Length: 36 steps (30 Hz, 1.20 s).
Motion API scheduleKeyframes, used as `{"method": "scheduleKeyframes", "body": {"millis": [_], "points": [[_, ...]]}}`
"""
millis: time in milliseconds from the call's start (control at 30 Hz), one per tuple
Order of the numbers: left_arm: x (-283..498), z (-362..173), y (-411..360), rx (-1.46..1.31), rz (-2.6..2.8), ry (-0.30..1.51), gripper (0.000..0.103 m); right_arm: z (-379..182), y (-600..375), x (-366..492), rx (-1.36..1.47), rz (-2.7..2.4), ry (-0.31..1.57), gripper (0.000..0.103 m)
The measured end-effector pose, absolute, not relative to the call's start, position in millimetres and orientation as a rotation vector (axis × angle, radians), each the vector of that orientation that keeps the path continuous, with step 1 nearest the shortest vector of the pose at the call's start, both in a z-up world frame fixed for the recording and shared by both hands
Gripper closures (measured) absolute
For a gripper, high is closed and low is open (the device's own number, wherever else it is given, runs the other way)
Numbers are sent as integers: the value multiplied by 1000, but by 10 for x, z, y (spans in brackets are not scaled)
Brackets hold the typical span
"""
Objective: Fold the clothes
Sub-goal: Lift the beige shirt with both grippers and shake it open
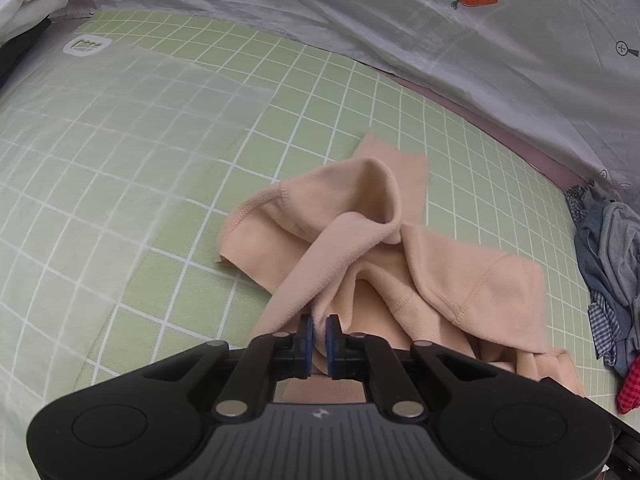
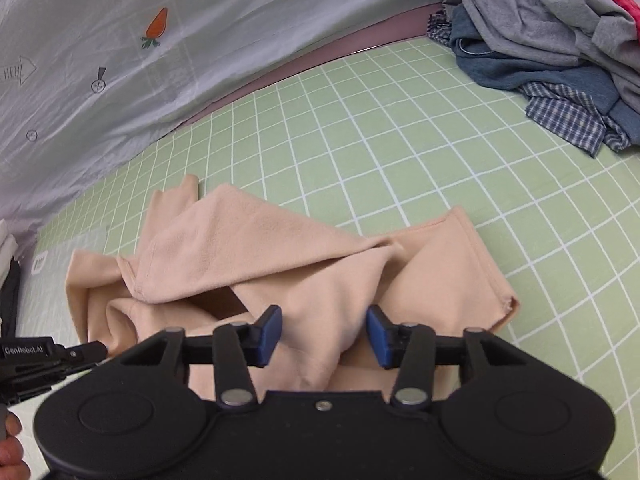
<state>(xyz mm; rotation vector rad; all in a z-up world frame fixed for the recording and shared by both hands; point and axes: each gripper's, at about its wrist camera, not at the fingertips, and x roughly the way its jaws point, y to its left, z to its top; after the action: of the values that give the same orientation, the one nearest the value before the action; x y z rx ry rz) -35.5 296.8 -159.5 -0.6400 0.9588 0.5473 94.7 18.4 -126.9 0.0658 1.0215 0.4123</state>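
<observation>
Fabric of peach garment pinched by left gripper; right gripper wide above it.

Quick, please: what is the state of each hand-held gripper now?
Left hand-held gripper: closed on the peach garment.
Right hand-held gripper: open above the same garment, holding nothing.

I count one peach garment under my two grippers, one clothes pile ahead right of the right gripper, one carrot print.
</observation>
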Motion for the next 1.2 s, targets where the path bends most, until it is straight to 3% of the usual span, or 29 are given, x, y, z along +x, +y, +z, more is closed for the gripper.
{"method": "scheduleKeyframes", "body": {"millis": [500,767,967,1067,1133,1200], "points": [[-697,-1413,3712,-634,832,884,97,-456,-410,1488,-141,124,508,94],[-494,-989,3957,-538,817,797,97,-230,-424,1843,-140,128,427,94],[-115,-435,4315,-404,955,594,103,-67,-82,2135,-132,158,340,94],[8,-375,4511,-456,927,606,102,-52,58,2388,-156,147,358,84],[92,-391,4536,-457,890,646,101,-182,80,2379,-160,149,420,66],[125,-524,4371,-434,846,694,99,-318,98,2359,-163,151,483,65]]}}
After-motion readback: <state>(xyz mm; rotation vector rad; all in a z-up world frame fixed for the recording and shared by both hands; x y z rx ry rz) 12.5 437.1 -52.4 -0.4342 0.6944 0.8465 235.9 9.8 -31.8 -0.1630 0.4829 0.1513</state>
